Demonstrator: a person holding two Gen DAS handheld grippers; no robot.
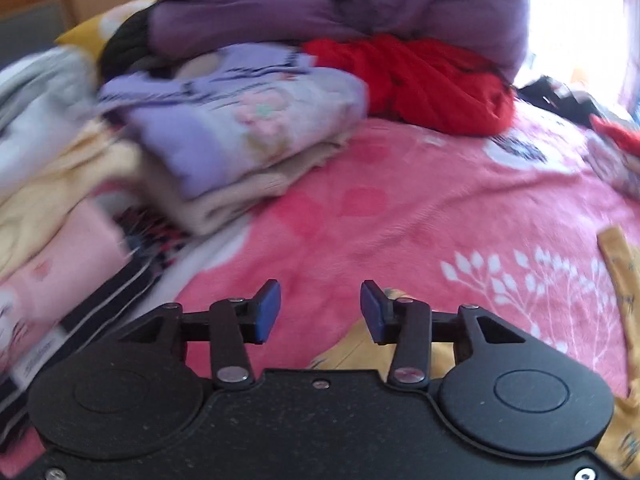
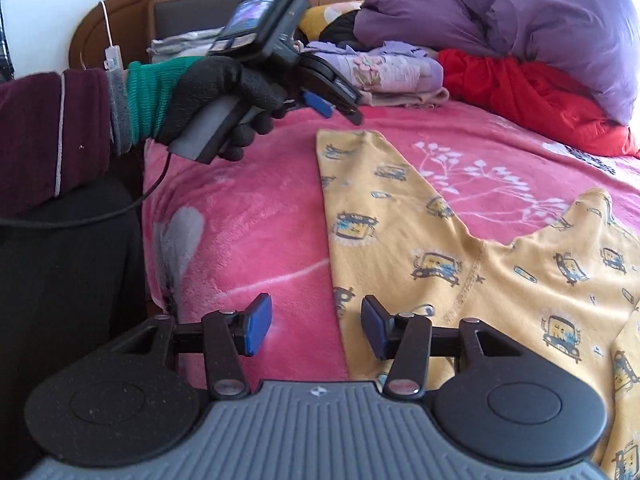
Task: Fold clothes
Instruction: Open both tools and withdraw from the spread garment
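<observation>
Currently: pink floral blanket [image 2: 260,216] covers the bed and fills most of both views. Purple duvet [image 2: 520,20] is heaped at upper right of the right wrist view, with a red garment [image 2: 520,96] bunched below it. Stack of folded clothes [image 1: 240,132] sits upper left of centre in the left wrist view, lilac piece on top; that view is motion-blurred.

Task item: yellow printed trousers [image 2: 420,248], spread flat on the blanket, occupying centre to lower right of the right wrist view, one leg running to upper centre, the other toward the right edge.

Left gripper [image 1: 320,312] is held by a gloved hand [image 2: 224,92] at upper left of the right wrist view, above the blanket near the far leg's cuff; jaws apart, nothing between them. Right gripper [image 2: 316,326]: jaws spread, empty, straddling the trousers' near left edge low in frame.

Judgement: garment laid out, first fold not yet begun. Next move likely needs both grippers to pinch the left leg's edge, cuff and waist, then carry it over the other leg.
</observation>
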